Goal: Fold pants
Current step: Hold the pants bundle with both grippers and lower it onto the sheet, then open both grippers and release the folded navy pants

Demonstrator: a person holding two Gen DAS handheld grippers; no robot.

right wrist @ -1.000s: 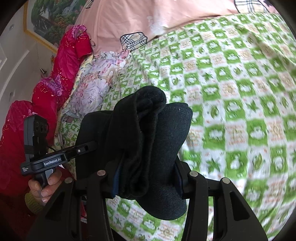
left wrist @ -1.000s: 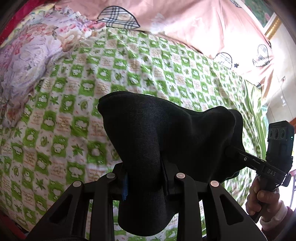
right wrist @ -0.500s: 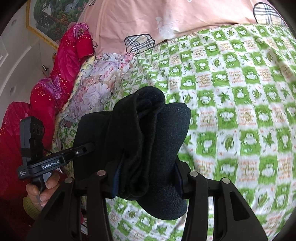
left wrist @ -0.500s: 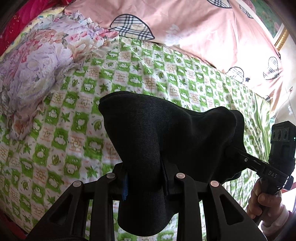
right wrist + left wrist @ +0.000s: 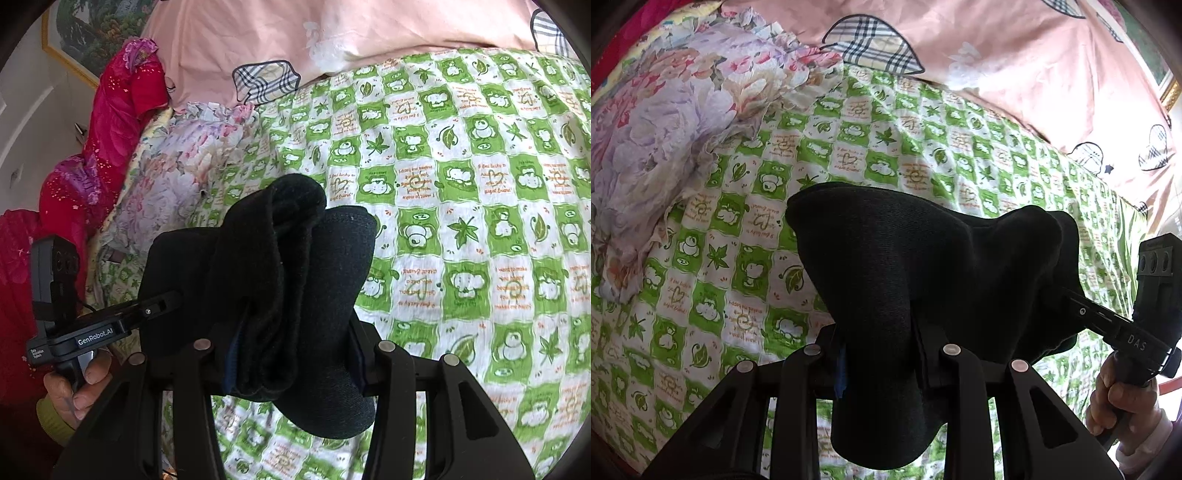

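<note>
The dark folded pants [image 5: 923, 266] hang in the air above the green-and-white checked bedsheet [image 5: 738, 229], stretched between both grippers. My left gripper [image 5: 882, 354] is shut on one bunched end, whose fabric droops below the jaws. My right gripper [image 5: 295, 354] is shut on the other end [image 5: 295, 280], a thick wad of several layers. In the left wrist view the right gripper [image 5: 1071, 295] pinches the pants' far side, with a hand [image 5: 1123, 398] on its handle. The right wrist view has the left gripper [image 5: 166, 301] at the lower left, held by a hand [image 5: 77, 391].
A floral cloth [image 5: 665, 140] lies bunched on the sheet's left side. A pink quilt with plaid hearts [image 5: 979, 55] lies along the far side of the bed. Red padded fabric [image 5: 110, 122] and a framed picture [image 5: 81, 37] sit beyond the bed.
Both grippers have carried the pants across the bed toward the pink quilt and floral cloth, which now look nearer and larger. The grip on each end is unchanged.
</note>
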